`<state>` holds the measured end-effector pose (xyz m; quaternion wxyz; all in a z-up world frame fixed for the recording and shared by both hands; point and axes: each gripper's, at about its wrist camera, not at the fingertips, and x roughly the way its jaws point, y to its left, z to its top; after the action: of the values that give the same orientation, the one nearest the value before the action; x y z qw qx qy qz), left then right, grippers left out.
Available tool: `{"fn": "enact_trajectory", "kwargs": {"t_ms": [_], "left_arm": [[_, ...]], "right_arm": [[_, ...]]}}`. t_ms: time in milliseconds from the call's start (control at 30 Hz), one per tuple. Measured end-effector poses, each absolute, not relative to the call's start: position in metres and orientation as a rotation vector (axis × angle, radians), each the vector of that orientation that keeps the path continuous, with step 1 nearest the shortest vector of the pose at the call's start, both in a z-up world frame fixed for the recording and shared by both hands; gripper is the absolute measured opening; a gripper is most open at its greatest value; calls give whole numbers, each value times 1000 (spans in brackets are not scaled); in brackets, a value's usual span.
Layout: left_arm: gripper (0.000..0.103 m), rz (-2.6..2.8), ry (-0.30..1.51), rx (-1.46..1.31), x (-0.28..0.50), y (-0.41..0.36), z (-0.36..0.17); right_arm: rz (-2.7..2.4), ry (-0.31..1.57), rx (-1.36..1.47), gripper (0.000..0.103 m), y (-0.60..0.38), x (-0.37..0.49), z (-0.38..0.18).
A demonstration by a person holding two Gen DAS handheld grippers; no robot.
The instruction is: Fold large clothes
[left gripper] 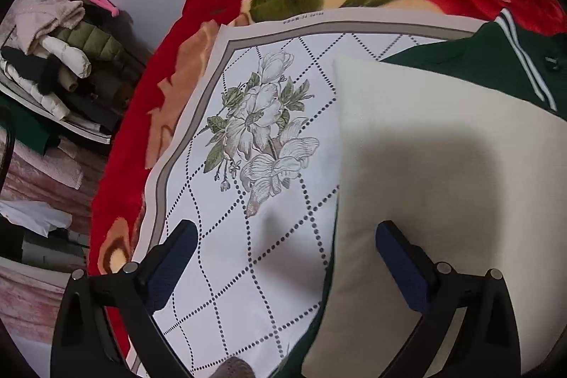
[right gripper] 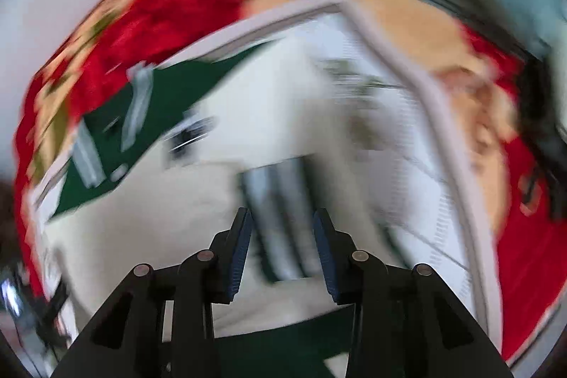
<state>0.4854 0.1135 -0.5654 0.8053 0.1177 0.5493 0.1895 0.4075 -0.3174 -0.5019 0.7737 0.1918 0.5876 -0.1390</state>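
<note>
There is only one bit of writing to find. In the left wrist view, a short line of tiny dark print [left gripper: 303, 17] sits on the pale border of the white flowered cloth [left gripper: 248, 271], near its far edge, just below the red flowered blanket [left gripper: 141, 137]. The letters are too small to read, so I cannot tell what they say. The right wrist view is very blurry, and no words or numbers can be made out there. Nothing else in either view shows a label, a brand or a sign.
</note>
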Motion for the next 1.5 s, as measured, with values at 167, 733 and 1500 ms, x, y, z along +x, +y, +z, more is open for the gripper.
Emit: {"fn": "enact_trajectory", "kwargs": {"t_ms": [167,733,1500], "left_arm": [[103,391,1196,284,490,111,-586],[103,342,1093,180,417,72,-502],[103,225,1481,293,133,-311,-553]], "right_arm": [[-275,1455,296,36,-295,430,-565],[-184,1476,249,72,-312,405,-523],[120,1671,560,73,-561,195,-540]]}}
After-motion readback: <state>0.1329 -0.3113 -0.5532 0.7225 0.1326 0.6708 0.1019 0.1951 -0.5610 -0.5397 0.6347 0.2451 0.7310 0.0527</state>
